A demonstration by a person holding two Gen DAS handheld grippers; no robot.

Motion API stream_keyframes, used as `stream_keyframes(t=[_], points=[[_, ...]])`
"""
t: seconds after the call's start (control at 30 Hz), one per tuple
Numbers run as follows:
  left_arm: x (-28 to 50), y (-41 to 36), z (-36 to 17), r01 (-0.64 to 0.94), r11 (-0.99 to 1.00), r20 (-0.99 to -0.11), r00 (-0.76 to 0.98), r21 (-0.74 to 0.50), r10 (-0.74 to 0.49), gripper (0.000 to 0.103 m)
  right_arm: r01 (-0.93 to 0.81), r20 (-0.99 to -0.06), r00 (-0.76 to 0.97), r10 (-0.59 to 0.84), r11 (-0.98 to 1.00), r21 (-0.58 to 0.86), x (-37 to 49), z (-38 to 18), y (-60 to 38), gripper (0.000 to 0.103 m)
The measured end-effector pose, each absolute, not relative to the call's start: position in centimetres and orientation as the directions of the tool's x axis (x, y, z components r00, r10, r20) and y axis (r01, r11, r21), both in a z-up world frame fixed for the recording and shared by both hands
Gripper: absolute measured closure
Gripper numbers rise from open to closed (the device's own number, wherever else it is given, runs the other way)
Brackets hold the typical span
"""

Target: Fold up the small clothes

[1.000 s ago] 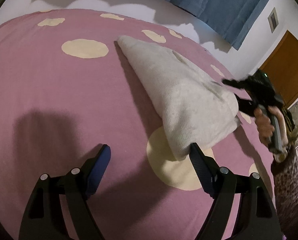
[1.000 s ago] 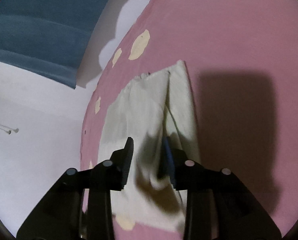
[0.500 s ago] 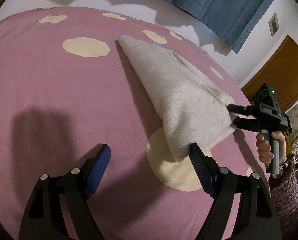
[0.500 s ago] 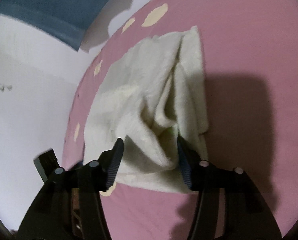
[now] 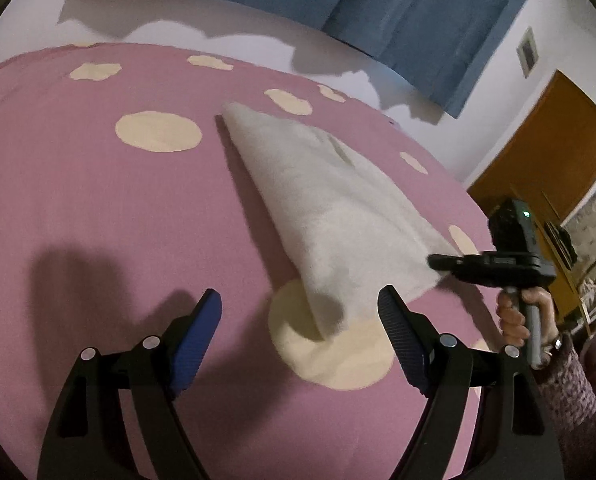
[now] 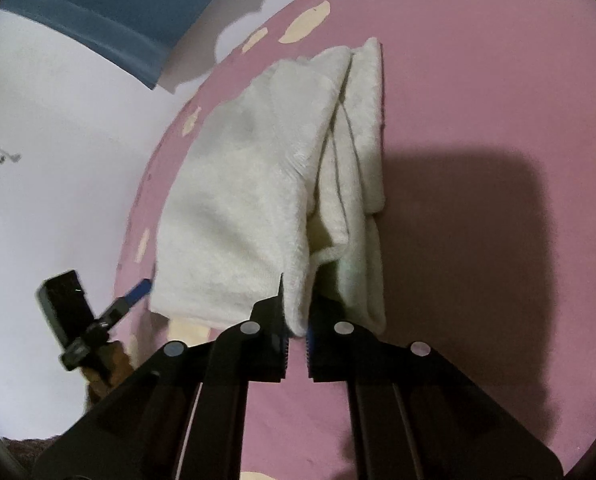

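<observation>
- Cream towel (image 5: 330, 216) runs from the upper middle of the left wrist view down to the lower right, lying on the bed (image 5: 97, 208); its near corner drapes between the spread fingers of the left gripper (image 5: 300, 312), which hold nothing
- Only the left view shows the right gripper (image 5: 438, 261) from the side, at the right edge, with a hand (image 5: 518, 316) on its handle and the towel's lifted corner at its tips
- Only the right view shows the pinch up close: the right gripper (image 6: 296, 330) is nearly pressed together on a towel (image 6: 265, 184) edge at centre frame, with the left gripper (image 6: 135, 292) at lower left
- Fluffy and folded lengthwise, the towel shows layered edges and a seam
- Pink bedding carries cream spots (image 5: 157, 133); behind are a white wall (image 6: 57, 128), a blue curtain (image 5: 398, 12) and a brown door (image 5: 546, 148) at the right
</observation>
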State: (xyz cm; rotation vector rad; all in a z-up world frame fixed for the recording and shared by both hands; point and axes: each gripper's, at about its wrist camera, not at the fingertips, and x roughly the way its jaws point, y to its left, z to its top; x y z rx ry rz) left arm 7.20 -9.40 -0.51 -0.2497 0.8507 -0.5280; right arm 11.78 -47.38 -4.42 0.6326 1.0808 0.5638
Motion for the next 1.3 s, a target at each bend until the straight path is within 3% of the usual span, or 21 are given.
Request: stream_keyframes(t=[0.07,0.13,0.2,0.37,0.4,0.6,0.77,0.93,1.13,1.3], points=[[7.8,-9.3,-1.2,0.319,0.848,-0.659,0.534,-0.423,-0.53,0.024,-0.104,-0.601,0.373,0.707,0.676,0.73,12.0,-4.1,-47.8,0.086],[8.2,-9.3,-2.0,0.293,0.854,-0.673,0.526,-0.431,-0.52,0.024,-0.092,-0.575,0.375,0.727,0.646,0.758,12.4,-4.0,-48.5,0.068],[8.4,-9.2,-2.6,0.283,0.853,-0.681,0.514,-0.438,-0.521,0.024,-0.079,-0.546,0.338,0.767,0.601,0.796,13.5,-4.3,-48.4,0.062],[8.3,-8.8,-2.6,0.27,0.849,-0.675,0.518,-0.454,-0.526,0.024,-0.04,-0.543,0.326,0.774,0.585,0.81,16.0,-4.2,-47.9,0.062],[8.2,-8.8,-2.6,0.27,0.847,-0.672,0.519,-0.457,-0.528,0.024,-0.034,-0.537,0.326,0.778,0.578,0.816,16.0,-4.0,-47.9,0.058],[8.4,-8.5,-2.9,0.264,0.835,-0.663,0.513,-0.483,-0.546,0.024,-0.101,-0.585,0.215,0.782,0.614,0.783,12.1,-4.3,-46.6,0.056],[8.5,-8.6,-2.8,0.263,0.834,-0.659,0.516,-0.486,-0.547,0.024,-0.13,-0.576,0.293,0.763,0.629,0.766,10.5,-1.4,-48.8,0.051],[8.5,-8.5,-2.8,0.264,0.83,-0.654,0.518,-0.492,-0.552,0.024,-0.063,-0.571,0.37,0.733,0.633,0.772,13.4,-1.0,-50.5,0.049],[8.7,-8.3,-3.0,0.26,0.822,-0.647,0.514,-0.507,-0.563,0.024,-0.003,-0.604,0.314,0.733,0.636,0.771,17.1,-3.3,-48.7,0.049],[8.6,-8.1,-3.0,0.257,0.814,-0.64,0.513,-0.521,-0.572,0.024,-0.008,-0.57,0.308,0.761,0.602,0.799,18.7,-3.4,-48.0,0.048]])
